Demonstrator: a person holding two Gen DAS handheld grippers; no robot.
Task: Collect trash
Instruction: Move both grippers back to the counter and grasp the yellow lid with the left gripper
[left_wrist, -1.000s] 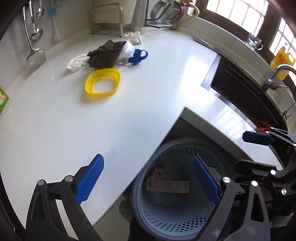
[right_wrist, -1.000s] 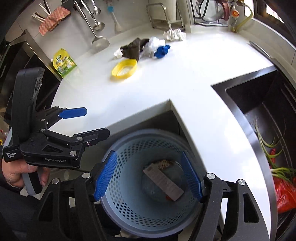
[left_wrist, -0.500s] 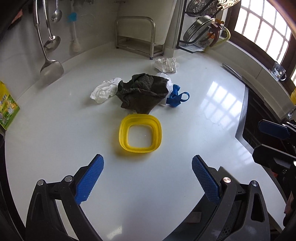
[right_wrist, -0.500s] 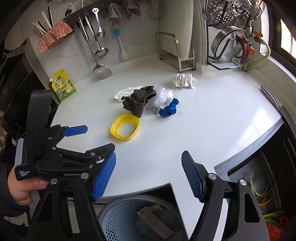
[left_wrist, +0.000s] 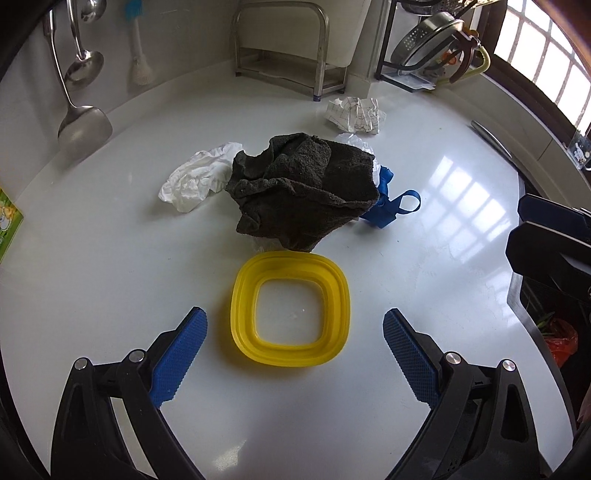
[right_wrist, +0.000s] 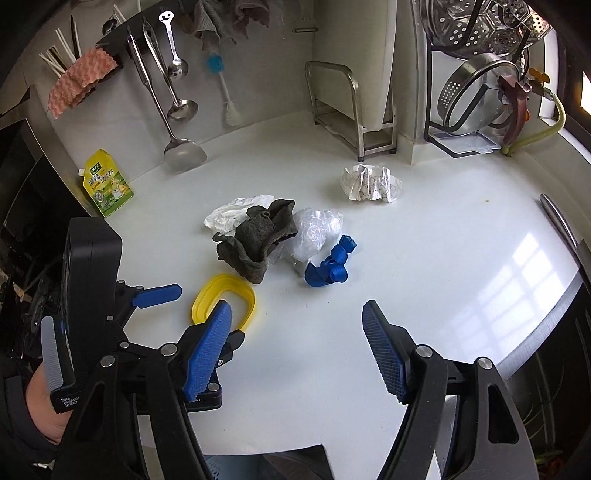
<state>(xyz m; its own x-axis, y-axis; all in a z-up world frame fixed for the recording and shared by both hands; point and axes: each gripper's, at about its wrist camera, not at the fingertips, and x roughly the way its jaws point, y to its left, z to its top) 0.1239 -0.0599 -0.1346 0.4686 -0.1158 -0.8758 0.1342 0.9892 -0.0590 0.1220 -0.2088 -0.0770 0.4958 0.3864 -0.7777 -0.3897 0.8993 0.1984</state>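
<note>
left gripper (left_wrist: 294, 338): jaws wide, empty, straddling the yellow ring (left_wrist: 290, 308) at 12 o'clock.
right gripper (right_wrist: 297, 349): wide apart, nothing held; blue strap (right_wrist: 328, 266) at 12.
step: judged ring pickup; drop low, close across one rim side.
trash: dark rag (left_wrist: 301, 188), tissue (left_wrist: 197, 177), crumpled paper (right_wrist: 370, 183) on the counter (left_wrist: 110, 277).
basket (right_wrist: 225, 469): at 6, contents hidden.

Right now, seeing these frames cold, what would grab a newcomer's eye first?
Probably the bright yellow ring, flat on the white counter directly ahead of the open left tool. Just behind it sits a dark crumpled cloth, heaped over white plastic with a blue strap poking out on its right. A crumpled paper ball lies apart, nearer the back wall.
</note>
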